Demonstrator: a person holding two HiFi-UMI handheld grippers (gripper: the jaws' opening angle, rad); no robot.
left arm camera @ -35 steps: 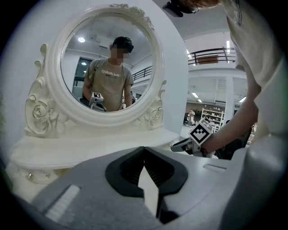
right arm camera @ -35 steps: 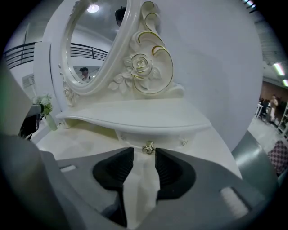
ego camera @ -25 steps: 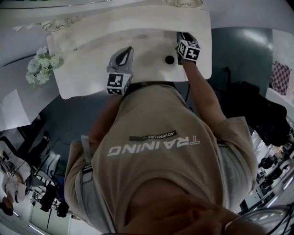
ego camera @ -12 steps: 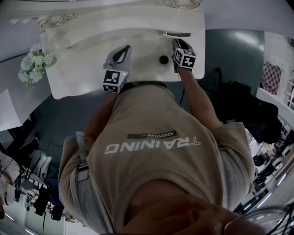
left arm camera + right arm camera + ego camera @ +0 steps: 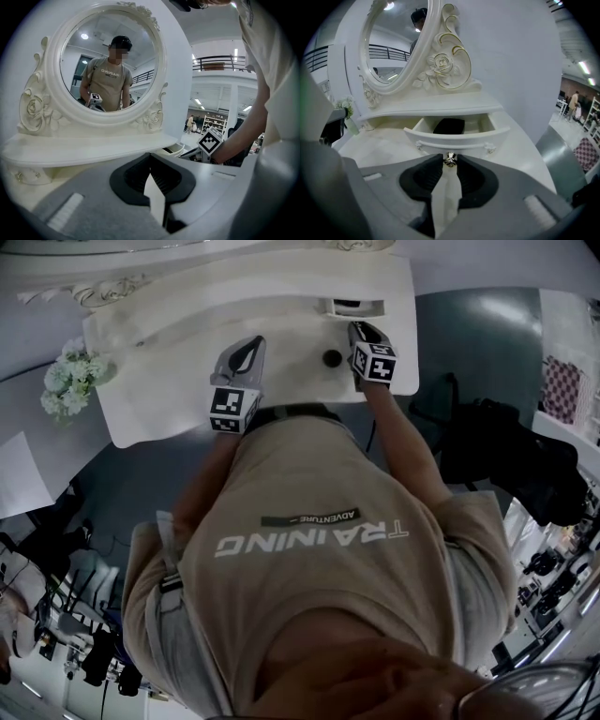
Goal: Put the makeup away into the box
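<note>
Makeup shows in two places. One dark, flat black piece (image 5: pixel 449 125) lies inside the small white drawer (image 5: pixel 454 138), towards its far end, and it is the only thing I can make out in there. The drawer stands pulled out from under the white shelf (image 5: pixel 436 105) that carries the ornate white oval mirror (image 5: pixel 389 42). A second small round black piece (image 5: pixel 332 358) sits out on the white worktop (image 5: pixel 169 381), nearer to the person than the drawer and a little left of it. I can't tell what kind of makeup either piece is.

The right hand-held gripper (image 5: pixel 450 158) points down at the drawer front, and its jaw tips pinch the little shiny metal knob (image 5: pixel 450 160) at the middle of that front. The round black piece lies just left of this gripper, close by but not touching it. The black piece in the drawer lies straight beyond the jaws, on the far side of the drawer front.

The left hand-held gripper (image 5: pixel 150 157) hangs over the worktop well to the left of the round black piece. Its jaws are pressed together at the tips with nothing between them, and it faces the mirror. A bunch of pale green and white flowers (image 5: pixel 70 381) stands at the far left edge of the worktop.
</note>
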